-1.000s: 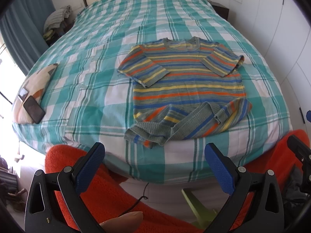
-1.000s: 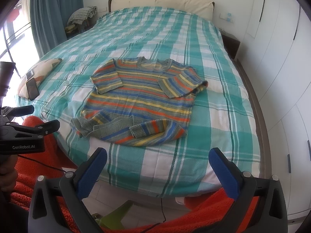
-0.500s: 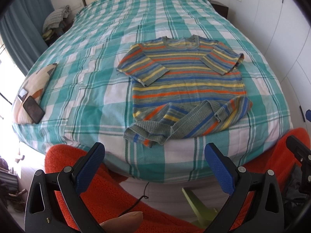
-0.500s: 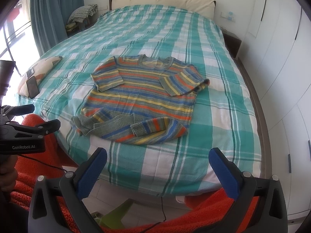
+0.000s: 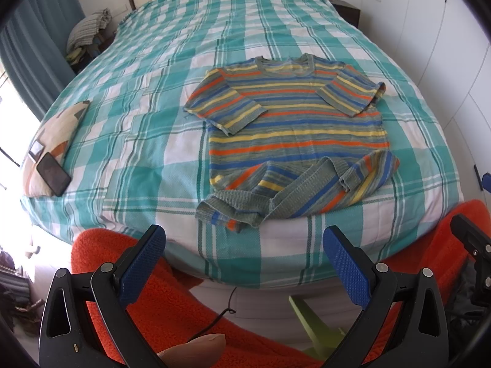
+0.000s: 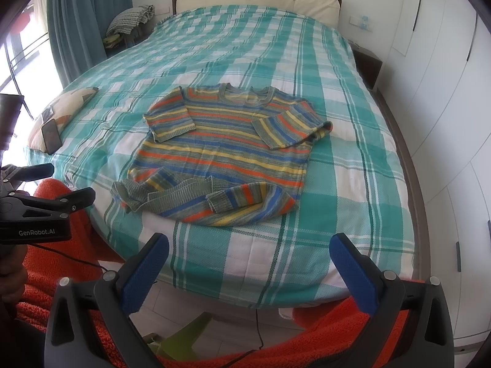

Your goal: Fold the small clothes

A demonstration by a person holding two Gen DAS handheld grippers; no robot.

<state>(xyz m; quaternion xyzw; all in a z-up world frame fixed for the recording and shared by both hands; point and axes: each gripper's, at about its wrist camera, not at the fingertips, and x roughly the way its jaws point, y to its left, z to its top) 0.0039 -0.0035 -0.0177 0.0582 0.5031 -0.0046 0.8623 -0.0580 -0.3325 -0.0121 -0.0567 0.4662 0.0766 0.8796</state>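
A small striped knit sweater (image 5: 294,132) lies on the teal checked bed (image 5: 129,141), collar far from me, both sleeves folded in over the chest and the hem bunched toward the near edge. It also shows in the right wrist view (image 6: 224,150). My left gripper (image 5: 244,245) is open and empty, held off the bed's near edge below the hem. My right gripper (image 6: 248,254) is open and empty, also short of the bed edge. The left gripper's body shows at the left of the right wrist view (image 6: 40,211).
A cushion (image 5: 58,135) with a black phone (image 5: 53,173) on it lies at the bed's left edge. Orange fleece (image 5: 172,300) covers my lap below the grippers. A green stool (image 5: 316,322) stands on the floor. White wardrobes (image 6: 445,98) line the right side.
Both grippers have drifted slightly forward toward the bed, so the sweater looks a little nearer. The jaws stay open and the sweater has not moved.
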